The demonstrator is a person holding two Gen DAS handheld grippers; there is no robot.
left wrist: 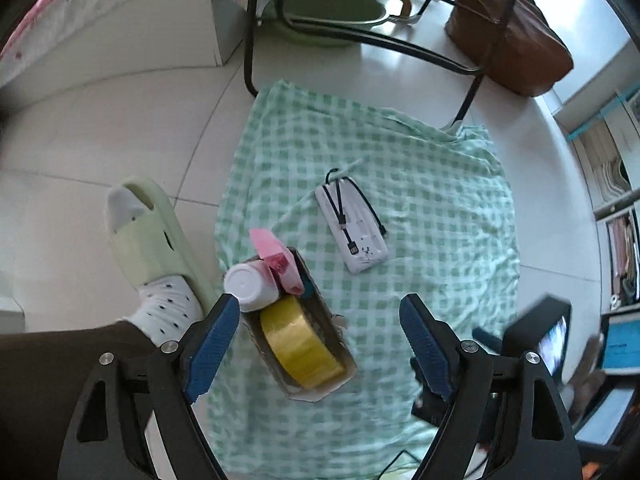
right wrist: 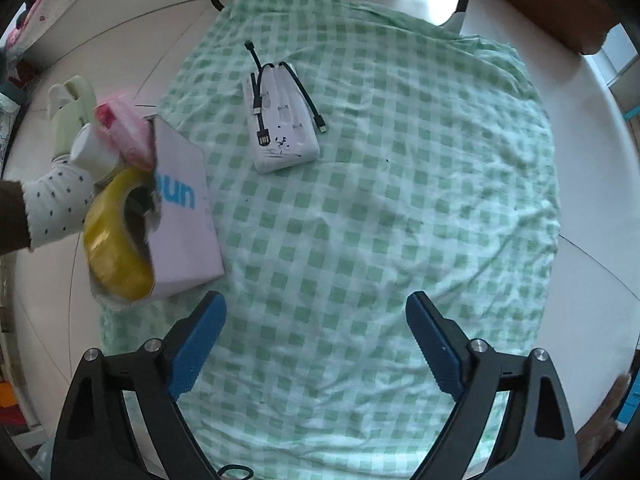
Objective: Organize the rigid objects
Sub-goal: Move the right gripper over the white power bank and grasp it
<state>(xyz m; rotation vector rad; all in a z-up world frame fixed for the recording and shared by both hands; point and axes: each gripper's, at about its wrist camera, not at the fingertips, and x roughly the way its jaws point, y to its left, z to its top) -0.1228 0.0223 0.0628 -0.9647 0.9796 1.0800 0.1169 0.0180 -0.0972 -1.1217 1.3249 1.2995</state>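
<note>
left gripper (left wrist: pixel 320 344): released, jaws wide, nothing between the pads; it hangs over the box (left wrist: pixel 298 328).
right gripper (right wrist: pixel 316 340): released, jaws wide, empty, above bare cloth (right wrist: pixel 400 200).
box: at the cloth's left edge, just beside a person's slippered foot (left wrist: pixel 152 248); it holds a tape roll (left wrist: pixel 300 344), a white bottle (left wrist: pixel 250 286) and a pink item (left wrist: pixel 276 258).
power bank (right wrist: pixel 280 120): the 1 thing not yet in the box, by my reading; it lies flat on the cloth, well apart from the box, with black cables (right wrist: pixel 308 100) draped over it.
step in hand: likely picking up the power bank with the right gripper.
how to do it well: come straight down, pads across its narrow sides, and keep the loose cable ends clear of the pads so they do not snag.
room in box: looks tight; the tape roll fills the near end.
hard to make out: what the pink item is; the box floor; the dark shapes at the lower right of the left view are blurred.
</note>
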